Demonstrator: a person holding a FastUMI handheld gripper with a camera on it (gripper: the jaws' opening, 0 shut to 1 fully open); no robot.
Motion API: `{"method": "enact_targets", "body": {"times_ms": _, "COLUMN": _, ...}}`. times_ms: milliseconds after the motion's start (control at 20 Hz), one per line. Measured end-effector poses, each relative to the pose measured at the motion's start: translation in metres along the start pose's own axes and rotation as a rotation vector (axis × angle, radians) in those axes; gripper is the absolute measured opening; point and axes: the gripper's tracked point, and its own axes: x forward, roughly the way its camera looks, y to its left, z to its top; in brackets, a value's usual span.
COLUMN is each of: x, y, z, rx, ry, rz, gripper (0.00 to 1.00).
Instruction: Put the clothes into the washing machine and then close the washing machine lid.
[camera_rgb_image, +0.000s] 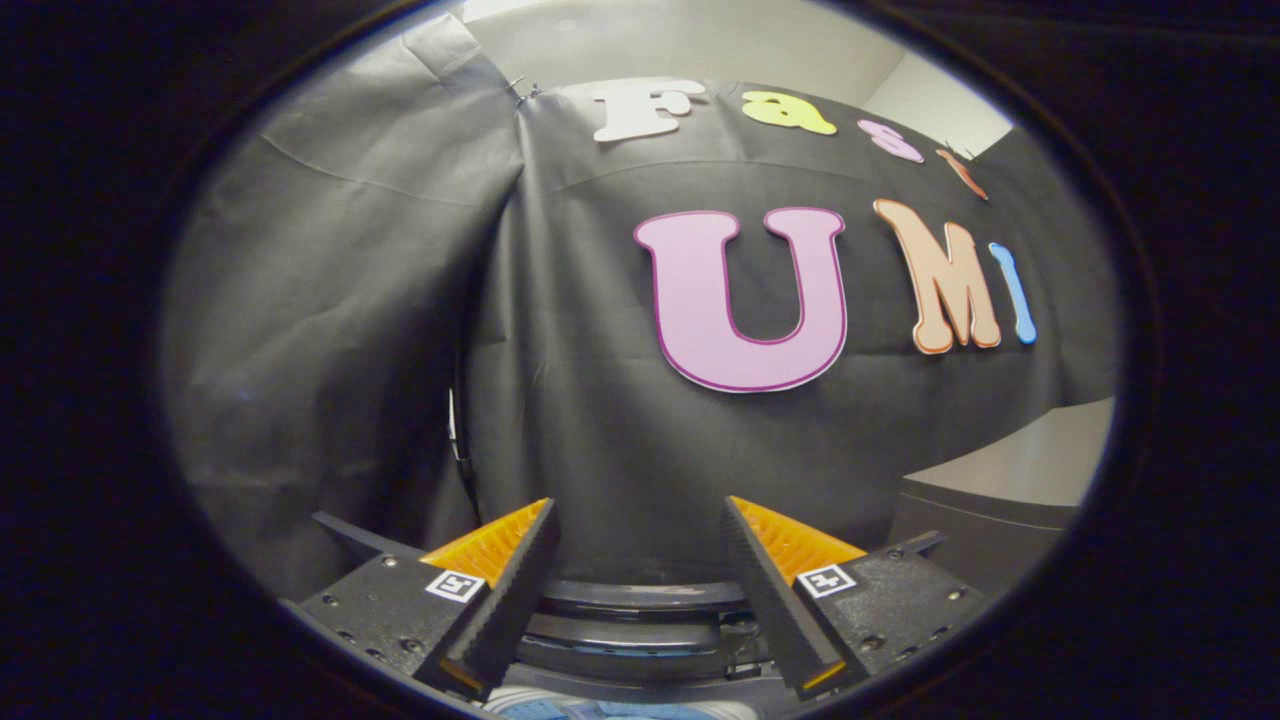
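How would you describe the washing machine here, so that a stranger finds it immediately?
Start from the black cloth wall that covers the back of the booth. Below it, between and under the fingers of the open, empty claw, lies the washing machine: dark, curved, stacked rims, unlike the flat grey surface beyond the right finger.

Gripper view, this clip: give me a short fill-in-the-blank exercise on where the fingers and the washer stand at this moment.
1. The gripper has its two fingers spread ____, with nothing between them.
2. Low between the fingers lies the dark round top of the washing machine, and just below it shows a strip of light ____ cloth.
3. Beyond the fingers hangs the booth's wall of ____ cloth.
4. To the right of the fingers stands a ____ box-shaped cabinet.

Missing words: open; blue; black; grey
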Motion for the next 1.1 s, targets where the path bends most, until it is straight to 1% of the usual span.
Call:
{"method": "enact_targets", "body": {"times_ms": 300, "x": -0.009, "y": 0.001, "z": -0.001, "rx": -0.001, "ry": -0.021, "rz": 0.000, "gripper": 0.98}}
{"method": "enact_targets", "body": {"times_ms": 650, "x": -0.030, "y": 0.003, "z": -0.003, "rx": -0.005, "ry": -0.063, "rz": -0.002, "gripper": 0.98}}
{"method": "enact_targets", "body": {"times_ms": 900, "x": -0.042, "y": 0.003, "z": -0.006, "rx": -0.005, "ry": -0.054, "rz": -0.006, "gripper": 0.97}}
{"method": "enact_targets", "body": {"times_ms": 1100, "x": -0.067, "y": 0.003, "z": -0.024, "rx": 0.002, "ry": -0.018, "rz": -0.010, "gripper": 0.97}}
